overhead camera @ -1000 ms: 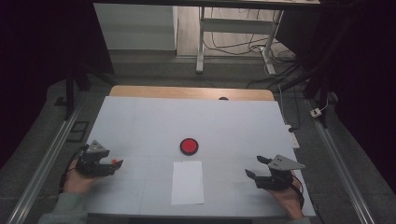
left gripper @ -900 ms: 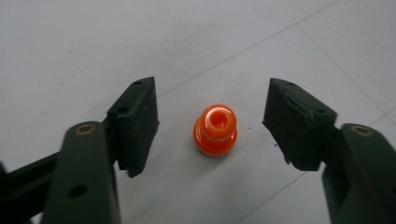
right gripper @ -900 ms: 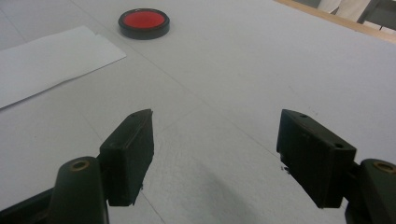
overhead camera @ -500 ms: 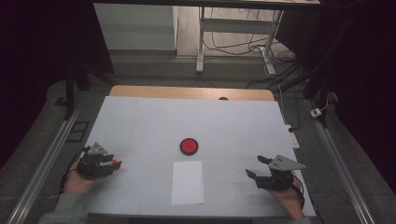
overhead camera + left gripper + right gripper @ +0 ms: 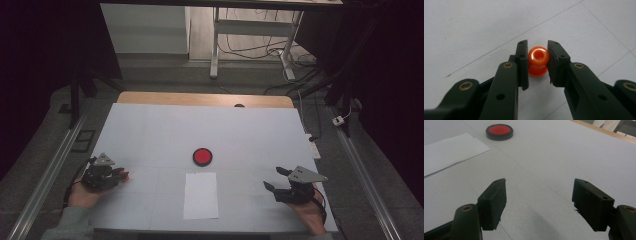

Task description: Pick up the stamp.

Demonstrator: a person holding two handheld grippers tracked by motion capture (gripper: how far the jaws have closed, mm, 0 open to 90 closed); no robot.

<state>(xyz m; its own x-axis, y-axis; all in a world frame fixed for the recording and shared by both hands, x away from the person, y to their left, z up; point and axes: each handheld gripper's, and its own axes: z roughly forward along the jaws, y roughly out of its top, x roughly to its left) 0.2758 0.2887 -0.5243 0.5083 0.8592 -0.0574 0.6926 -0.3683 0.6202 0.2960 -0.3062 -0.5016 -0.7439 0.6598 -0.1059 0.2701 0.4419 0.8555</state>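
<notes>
Grasp step: my left hand-held gripper [image 5: 535, 63] has just been closing, now clamps the orange bead [image 5: 538, 61] left of the red disc [image 5: 202, 156]; right hand-held gripper [image 5: 539, 205] gapes empty. Next I lift straight up.

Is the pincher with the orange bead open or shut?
Shut on the orange bead: the left gripper has just been closing, and both black pads press its sides.

a lab: white-covered test table [image 5: 150, 130], side rails [image 5: 47, 175], trailing floor cables [image 5: 250, 50].
</notes>
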